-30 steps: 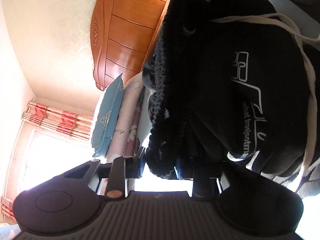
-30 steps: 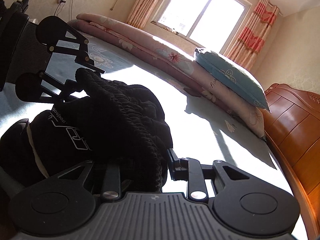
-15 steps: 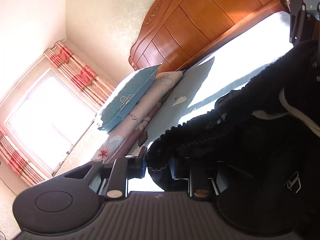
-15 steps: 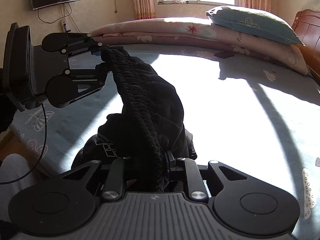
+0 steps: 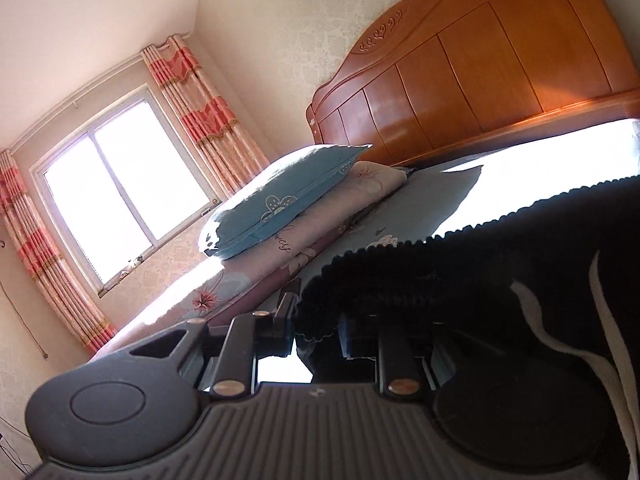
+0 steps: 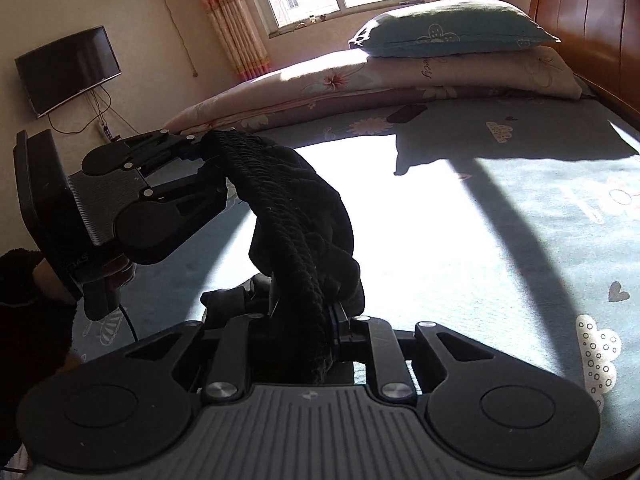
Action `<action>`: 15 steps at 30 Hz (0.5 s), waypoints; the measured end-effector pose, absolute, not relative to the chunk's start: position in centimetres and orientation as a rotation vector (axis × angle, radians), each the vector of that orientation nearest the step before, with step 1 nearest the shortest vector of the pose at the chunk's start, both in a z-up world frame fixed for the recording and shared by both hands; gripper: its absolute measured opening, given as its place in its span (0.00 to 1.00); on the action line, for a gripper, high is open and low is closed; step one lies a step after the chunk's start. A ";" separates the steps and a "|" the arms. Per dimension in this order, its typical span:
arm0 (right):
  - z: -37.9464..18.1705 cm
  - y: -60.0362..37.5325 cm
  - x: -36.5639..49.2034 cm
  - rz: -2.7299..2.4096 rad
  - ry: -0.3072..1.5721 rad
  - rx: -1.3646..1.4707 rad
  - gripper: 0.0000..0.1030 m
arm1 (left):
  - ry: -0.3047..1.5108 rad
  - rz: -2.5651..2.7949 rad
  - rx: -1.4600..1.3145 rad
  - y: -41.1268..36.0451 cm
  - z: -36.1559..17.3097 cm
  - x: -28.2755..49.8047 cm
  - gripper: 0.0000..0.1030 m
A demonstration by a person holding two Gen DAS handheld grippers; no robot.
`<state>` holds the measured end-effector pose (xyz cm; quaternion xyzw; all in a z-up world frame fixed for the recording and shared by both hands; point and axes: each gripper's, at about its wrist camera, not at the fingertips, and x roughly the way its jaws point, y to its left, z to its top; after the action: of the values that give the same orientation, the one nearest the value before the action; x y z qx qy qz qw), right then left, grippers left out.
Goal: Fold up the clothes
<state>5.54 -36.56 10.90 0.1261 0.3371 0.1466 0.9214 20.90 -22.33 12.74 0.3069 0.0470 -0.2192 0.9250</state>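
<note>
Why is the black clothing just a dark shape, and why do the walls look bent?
Left wrist view: the window and sunlit bedsheet are blown out, so the black garment shows only its silhouette; the fisheye lens bows the headboard. Right wrist view: the same glare on the bed, long shadows, curved edges.

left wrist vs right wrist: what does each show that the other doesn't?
Left wrist only: the white drawstring on the black garment, and the full wooden headboard.

Right wrist only: the wall TV, the left hand-held gripper seen from outside, shut on the garment's ribbed band, and the right hand-held gripper shut on the same band, which spans between the two above the bed.

Both: garment, blue pillow on the folded quilt, window, curtains.
</note>
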 end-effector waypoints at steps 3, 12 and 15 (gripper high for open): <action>11.5 -38.6 5.9 0.241 0.661 0.245 0.20 | 0.090 -0.468 0.600 -24.1 13.2 21.6 0.20; 9.8 -44.3 7.9 0.067 0.641 0.305 0.20 | 0.114 -0.531 0.525 -32.7 11.8 25.7 0.20; 7.9 -45.9 8.8 0.041 0.666 0.371 0.20 | 0.140 -0.551 0.538 -35.7 9.4 26.0 0.20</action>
<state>8.75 -45.92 7.89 0.1810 0.3248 0.0200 0.9281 25.97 -35.70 9.39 0.2620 0.0683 -0.2686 0.9244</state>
